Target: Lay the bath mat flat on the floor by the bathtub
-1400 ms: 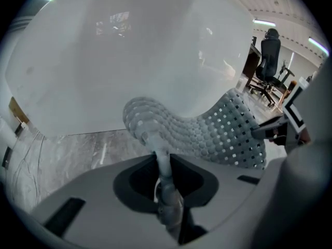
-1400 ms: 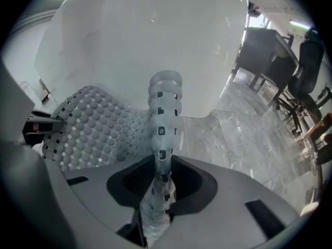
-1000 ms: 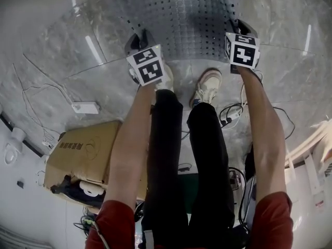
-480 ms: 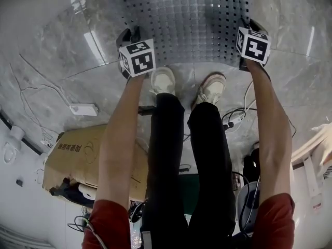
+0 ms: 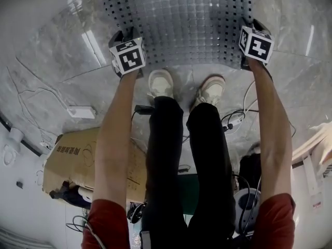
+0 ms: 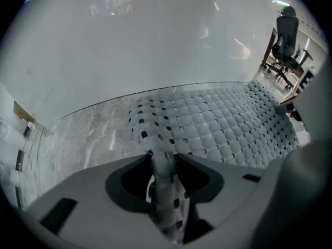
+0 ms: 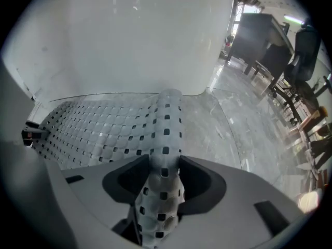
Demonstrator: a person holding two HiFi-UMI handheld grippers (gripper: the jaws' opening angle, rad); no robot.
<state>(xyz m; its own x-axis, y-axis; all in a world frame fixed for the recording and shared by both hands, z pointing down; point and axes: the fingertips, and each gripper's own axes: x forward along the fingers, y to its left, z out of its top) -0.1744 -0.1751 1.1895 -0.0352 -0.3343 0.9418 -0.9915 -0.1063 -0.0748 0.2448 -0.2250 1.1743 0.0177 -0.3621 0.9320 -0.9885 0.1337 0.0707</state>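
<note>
The grey perforated bath mat [image 5: 181, 19] lies spread on the marble floor, its far edge against the white bathtub wall [image 6: 155, 45]. My left gripper [image 5: 118, 36] holds the mat's near left corner: a fold of mat [image 6: 164, 170] stands pinched between the jaws [image 6: 162, 157], which are opening. On the other side, my right gripper [image 5: 250, 24] has the near right corner, and a raised fold of mat [image 7: 166, 134] fills the gap between its jaws [image 7: 165, 162], which are also opening. The bathtub wall [image 7: 129, 45] rises just beyond the mat.
The person's two shoes [image 5: 160, 83] [image 5: 210, 91] stand just behind the mat. A cardboard box [image 5: 78, 162], a white power strip [image 5: 81, 111] and cables [image 5: 233, 121] lie on the floor behind. Chairs [image 7: 306, 51] stand off to the right.
Both grippers have moved forward and further apart, the left one going left. The mat now lies wider and flatter on the floor, further from the shoes.
</note>
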